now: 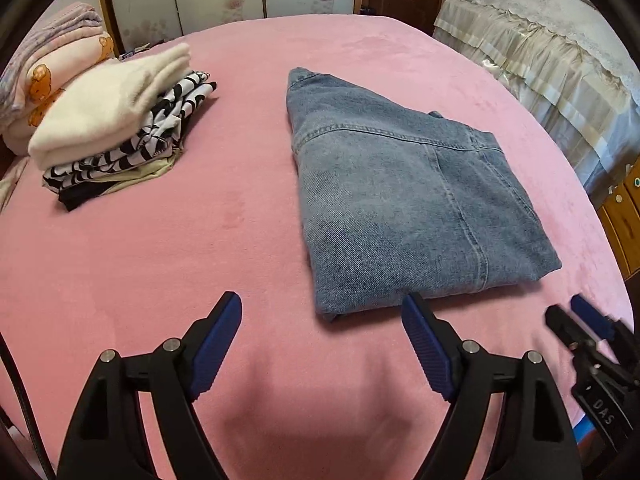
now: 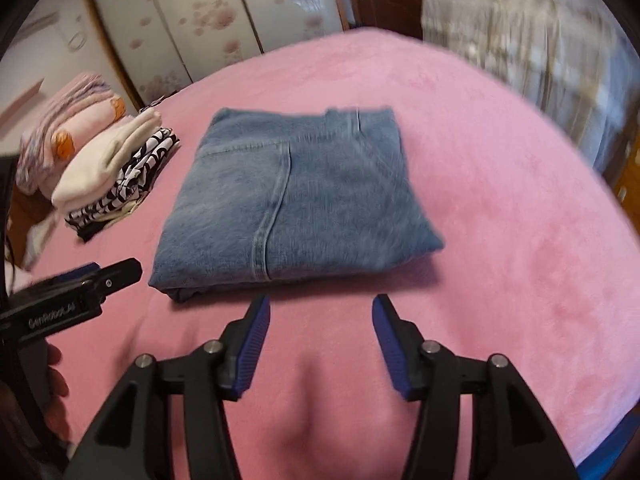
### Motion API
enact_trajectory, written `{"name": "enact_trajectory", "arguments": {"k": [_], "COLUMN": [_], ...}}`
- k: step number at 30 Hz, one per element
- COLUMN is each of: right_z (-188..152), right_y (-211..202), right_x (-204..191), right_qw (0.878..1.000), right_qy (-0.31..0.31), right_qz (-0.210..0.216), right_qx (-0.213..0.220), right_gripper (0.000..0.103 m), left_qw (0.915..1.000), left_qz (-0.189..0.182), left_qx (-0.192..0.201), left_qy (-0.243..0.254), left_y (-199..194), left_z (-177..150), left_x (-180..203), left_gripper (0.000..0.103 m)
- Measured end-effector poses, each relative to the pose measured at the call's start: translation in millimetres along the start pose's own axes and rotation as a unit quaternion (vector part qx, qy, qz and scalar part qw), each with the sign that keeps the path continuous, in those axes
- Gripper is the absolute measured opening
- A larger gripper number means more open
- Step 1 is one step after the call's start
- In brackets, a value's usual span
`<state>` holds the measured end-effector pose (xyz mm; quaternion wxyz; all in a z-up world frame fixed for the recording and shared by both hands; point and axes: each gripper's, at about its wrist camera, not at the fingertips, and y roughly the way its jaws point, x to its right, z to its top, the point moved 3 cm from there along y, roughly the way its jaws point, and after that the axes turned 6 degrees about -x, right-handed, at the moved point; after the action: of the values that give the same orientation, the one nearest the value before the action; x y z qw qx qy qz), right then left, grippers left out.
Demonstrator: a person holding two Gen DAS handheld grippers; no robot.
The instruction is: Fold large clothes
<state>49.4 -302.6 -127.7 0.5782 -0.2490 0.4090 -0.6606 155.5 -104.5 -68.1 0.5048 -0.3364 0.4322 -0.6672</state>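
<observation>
One left gripper (image 2: pixel 116 274) reads "GenRobot"; right gripper (image 1: pixel 576 316) "DAS".

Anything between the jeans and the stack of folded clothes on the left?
Nothing visible. Only bare pink blanket lies between the folded jeans and the stack. Both grippers, left and right, sit open at the jeans' near edge.

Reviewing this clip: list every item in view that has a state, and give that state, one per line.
Blue denim jeans: folded into a flat rectangle, lying on the pink bed cover, not gripped.
Stack of folded clothes, cream top over black-and-white patterned pieces: folded and piled, left of the jeans.
Left gripper: open, empty, at the jeans' near edge.
Right gripper: open, empty, just short of the jeans.
</observation>
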Motion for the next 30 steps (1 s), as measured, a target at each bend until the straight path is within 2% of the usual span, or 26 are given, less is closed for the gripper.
{"name": "enact_trajectory", "arguments": {"k": [2, 5, 7, 8, 11, 12, 17, 22, 26, 30], "right_z": [6.8, 20.6, 34.0, 40.5, 60.3, 67.6, 102.3, 122.5, 130.1, 129.2], "right_y": [-16.2, -31.7, -39.2, -41.9, -45.1, -44.3, -18.6, 18.7, 50.2, 79.0], "right_x": [-5.5, -4.6, 0.4, 4.2, 17.2, 22.3, 52.1, 68.4, 75.3, 82.3], "right_qw": [0.999, 0.998, 0.997, 0.997, 0.997, 0.997, 0.998, 0.993, 0.988, 0.982], "right_qy": [-0.034, -0.057, -0.065, -0.068, -0.072, -0.069, -0.02, 0.008, 0.009, 0.023], "right_qz": [-0.018, -0.022, -0.032, -0.032, -0.036, -0.033, 0.043, 0.087, 0.11, 0.133], "right_qx": [0.023, 0.035, 0.034, 0.033, 0.024, 0.017, -0.042, -0.084, -0.106, -0.131], "right_gripper": [0.054, 0.054, 0.065, 0.074, 0.076, 0.076, 0.076, 0.076, 0.076, 0.076], "left_qw": [1.0, 0.9991, 0.9982, 0.9971, 0.9934, 0.9926, 0.9856, 0.9738, 0.9707, 0.9607], "left_qz": [-0.004, -0.033, -0.045, -0.057, -0.089, -0.094, -0.128, -0.173, -0.177, -0.208], "left_qx": [-0.006, -0.027, -0.041, -0.051, -0.071, -0.077, -0.109, -0.143, -0.157, -0.173], "left_qy": [0.0, 0.001, 0.001, 0.002, 0.006, 0.005, -0.015, -0.037, -0.044, -0.063], "left_y": [-4.7, -9.6, -11.2, -11.5, -8.8, -6.2, 13.1, 48.7, 78.6, 104.1], "left_z": [1.3, 8.1, 14.9, 20.0, 34.3, 39.6, 65.4, 84.2, 91.5, 93.4], "left_x": [-0.8, -3.4, -6.2, -7.3, -8.5, -8.5, -15.4, -21.7, -24.6, -26.0], "left_gripper": [0.081, 0.081, 0.081, 0.081, 0.085, 0.089, 0.092, 0.092, 0.092, 0.092]}}
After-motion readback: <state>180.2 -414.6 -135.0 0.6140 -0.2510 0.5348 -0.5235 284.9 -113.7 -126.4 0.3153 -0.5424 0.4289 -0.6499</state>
